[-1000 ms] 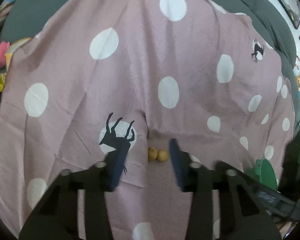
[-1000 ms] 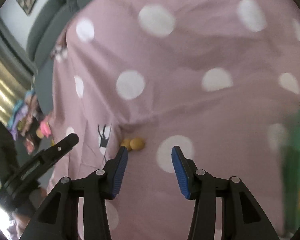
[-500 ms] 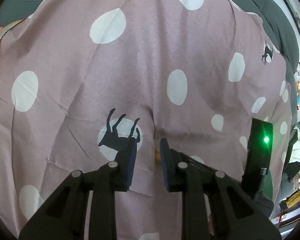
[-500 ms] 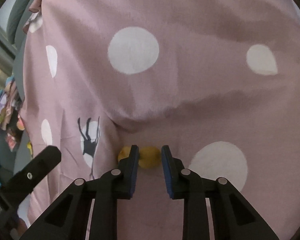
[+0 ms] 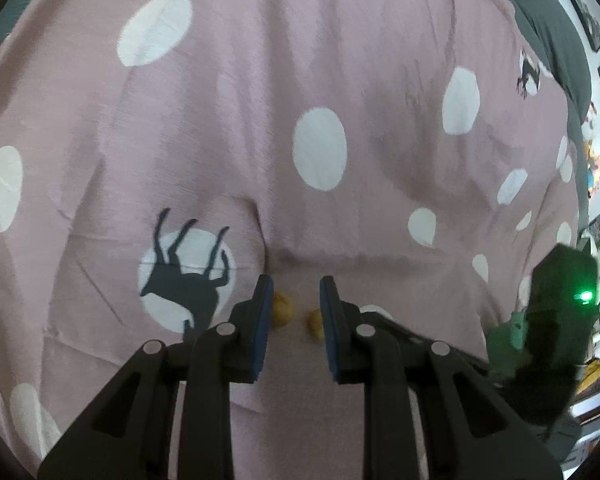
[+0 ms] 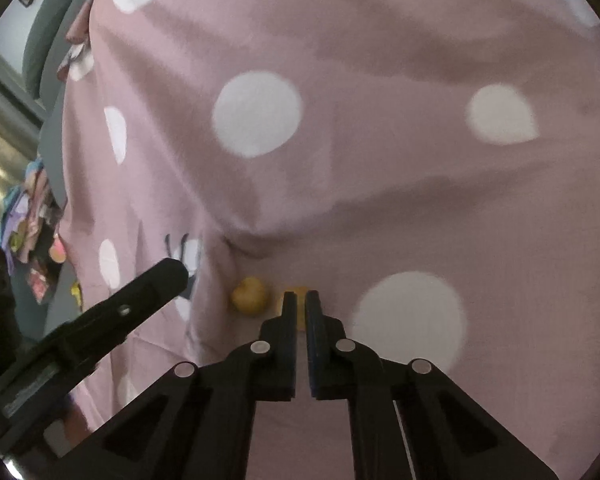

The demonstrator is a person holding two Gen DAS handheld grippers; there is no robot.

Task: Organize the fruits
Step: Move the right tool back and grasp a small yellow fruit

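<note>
Right gripper [image 6: 298, 297], wide a second ago, now pinches the right yellow fruit [image 6: 299, 291] on the pink spotted cloth [image 6: 380, 200]; left fruit [image 6: 250, 295] lies beside. Left gripper [image 5: 295, 300] has narrowed, grasping nothing; only its view shows both fruits between its fingers.

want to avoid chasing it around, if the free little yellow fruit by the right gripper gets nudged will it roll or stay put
The free yellow fruit looks round and smooth, so a nudge would probably roll it. It sits in a shallow dip of the soft pink cloth, which may stop it soon. It looks small, likely light, so a glancing touch from the right gripper could flick it.
</note>
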